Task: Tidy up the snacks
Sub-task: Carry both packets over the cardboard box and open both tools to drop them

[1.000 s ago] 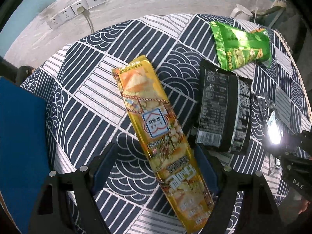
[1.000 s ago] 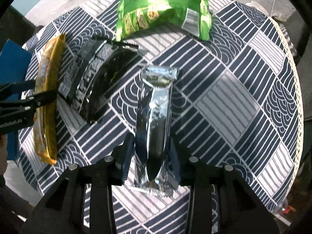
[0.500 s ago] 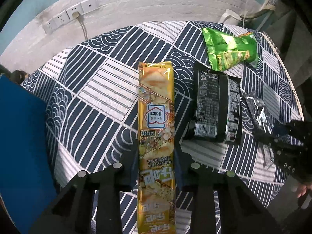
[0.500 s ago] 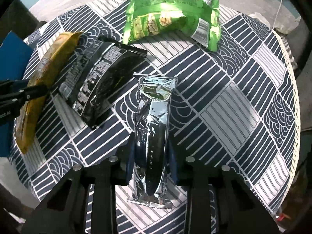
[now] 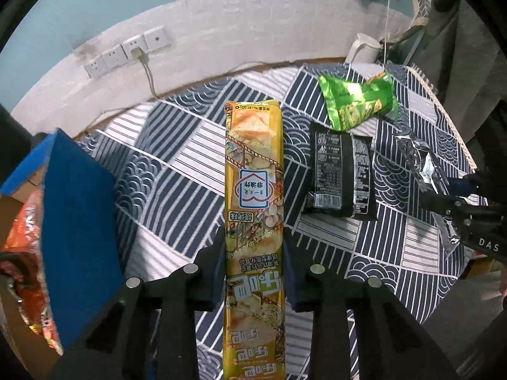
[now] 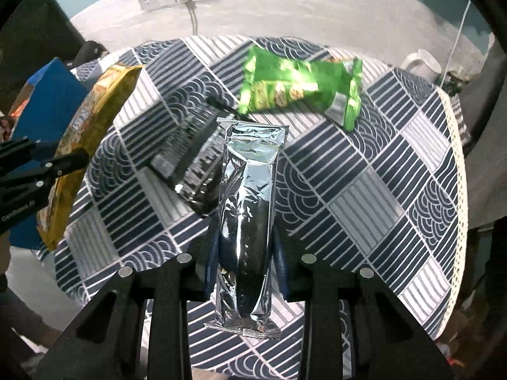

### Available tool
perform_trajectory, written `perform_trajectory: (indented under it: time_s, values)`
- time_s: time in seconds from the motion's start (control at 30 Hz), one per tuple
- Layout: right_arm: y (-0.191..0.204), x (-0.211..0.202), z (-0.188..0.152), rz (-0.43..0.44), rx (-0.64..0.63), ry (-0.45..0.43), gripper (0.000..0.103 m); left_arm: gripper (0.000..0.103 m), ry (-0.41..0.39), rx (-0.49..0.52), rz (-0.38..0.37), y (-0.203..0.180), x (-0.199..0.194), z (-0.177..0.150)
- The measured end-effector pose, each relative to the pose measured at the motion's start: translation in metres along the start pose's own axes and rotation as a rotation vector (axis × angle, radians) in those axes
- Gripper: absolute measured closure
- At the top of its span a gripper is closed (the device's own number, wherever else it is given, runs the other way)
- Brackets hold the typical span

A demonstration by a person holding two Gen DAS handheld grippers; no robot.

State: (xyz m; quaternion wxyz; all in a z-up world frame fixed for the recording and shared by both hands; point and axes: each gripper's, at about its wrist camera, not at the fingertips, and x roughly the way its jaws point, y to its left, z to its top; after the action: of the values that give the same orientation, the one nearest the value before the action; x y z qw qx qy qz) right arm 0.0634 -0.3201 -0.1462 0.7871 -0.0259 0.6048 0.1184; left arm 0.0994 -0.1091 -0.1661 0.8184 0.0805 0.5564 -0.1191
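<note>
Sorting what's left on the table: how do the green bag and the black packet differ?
The green bag is bright and crumpled; the black packet is dark and lies flatter. The green bag sits nearer the wall, the black packet nearer the camera, with the green bag's corner over its far end. The black packet shows white print and a barcode. Both rest on the patterned tablecloth, ungripped.

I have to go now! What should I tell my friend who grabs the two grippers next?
Left gripper: shut on the yellow snack pack, lifted off the table.
Right gripper: shut on the silver packet, also lifted.
Still lying on the table: black packet and green bag.
The blue box at the left already holds an orange packet.
Left to do: probably box both held snacks, then the other two.
</note>
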Motion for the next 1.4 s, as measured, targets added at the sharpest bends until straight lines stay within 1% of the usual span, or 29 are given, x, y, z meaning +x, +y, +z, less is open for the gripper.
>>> perform_trajectory:
  time_s: [0.1, 0.13, 0.23, 0.43, 0.63, 0.83, 1.0, 1.13, 1.27, 1.4]
  values:
    - [0.013, -0.011, -0.002, 0.007, -0.009, -0.016, 0.074, 0.072, -0.019, -0.003, 0.011, 0.003, -0.012, -0.001]
    - [0.017, -0.007, -0.008, 0.009, -0.012, -0.019, 0.074, 0.072, -0.024, -0.008, 0.008, 0.003, -0.016, 0.000]
    - [0.034, -0.001, -0.005, 0.017, -0.023, -0.037, 0.074, 0.072, -0.043, -0.020, 0.004, 0.007, -0.033, -0.003]
    - [0.057, -0.011, 0.005, 0.041, -0.049, -0.073, 0.074, 0.072, -0.100, -0.025, 0.021, 0.015, -0.067, -0.008]
    - [0.088, -0.029, 0.017, 0.078, -0.092, -0.112, 0.073, 0.072, -0.144, -0.056, 0.021, 0.033, -0.096, -0.015]
    - [0.129, -0.044, 0.031, 0.124, -0.147, -0.143, 0.073, 0.072, -0.176, -0.103, 0.040, 0.063, -0.116, -0.027]
    - [0.168, -0.054, 0.043, 0.167, -0.194, -0.157, 0.073, 0.072, -0.205, -0.157, 0.038, 0.096, -0.133, -0.034]
    - [0.198, -0.057, 0.054, 0.195, -0.225, -0.161, 0.073, 0.072, -0.232, -0.197, 0.058, 0.123, -0.146, -0.042]
    - [0.228, -0.056, 0.063, 0.221, -0.256, -0.156, 0.073, 0.072, -0.240, -0.238, 0.079, 0.150, -0.151, -0.052]
    - [0.259, -0.052, 0.072, 0.239, -0.285, -0.146, 0.073, 0.072, -0.230, -0.270, 0.098, 0.171, -0.148, -0.063]
